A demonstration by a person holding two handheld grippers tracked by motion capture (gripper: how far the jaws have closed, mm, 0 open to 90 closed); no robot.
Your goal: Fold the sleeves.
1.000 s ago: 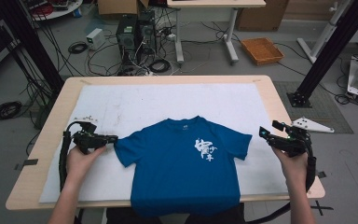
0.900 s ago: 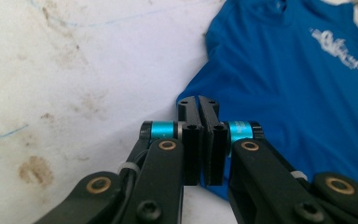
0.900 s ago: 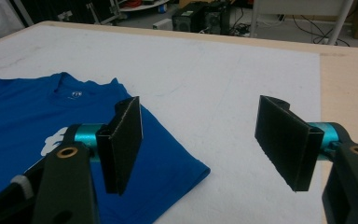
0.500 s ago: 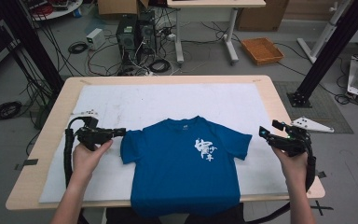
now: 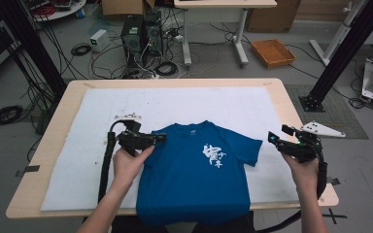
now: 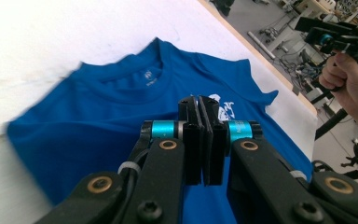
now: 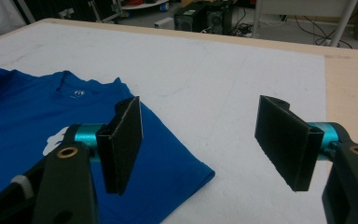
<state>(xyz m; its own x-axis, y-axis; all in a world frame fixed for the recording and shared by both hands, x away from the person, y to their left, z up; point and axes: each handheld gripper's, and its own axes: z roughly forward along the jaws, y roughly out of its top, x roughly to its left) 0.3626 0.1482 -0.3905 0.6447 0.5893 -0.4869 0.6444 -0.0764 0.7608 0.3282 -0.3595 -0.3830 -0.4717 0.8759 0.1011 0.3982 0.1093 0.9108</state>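
Wood table, pale top w/ rounded corners, mostly covered by a white mat that looks matte and a bit scuffed.

Blue T-shirt lies front-up at the near-centre of the mat, hem hanging over the near edge toward you. Soft knit, mostly flat, few wrinkles.

Progress: looks like an early fold. On your left side no sleeve sticks out and the edge runs nearly straight down from the shoulder, so that sleeve seems turned in. Right sleeve is spread flat on the mat, not folded. Left to do, prob.: lay the left side down, fold the right sleeve, then the body.

Left gripper is over the shirt's left shoulder, jaws pressed together; can't tell whether cloth is pinched btwn them. Right gripper hangs just off the right sleeve, clear of the fabric, jaws spread wide w/ nothing btwn; pads are flat, black, rough-faced.

Small stuff: white print on the chest, ribbed collar w/ a small label inside.
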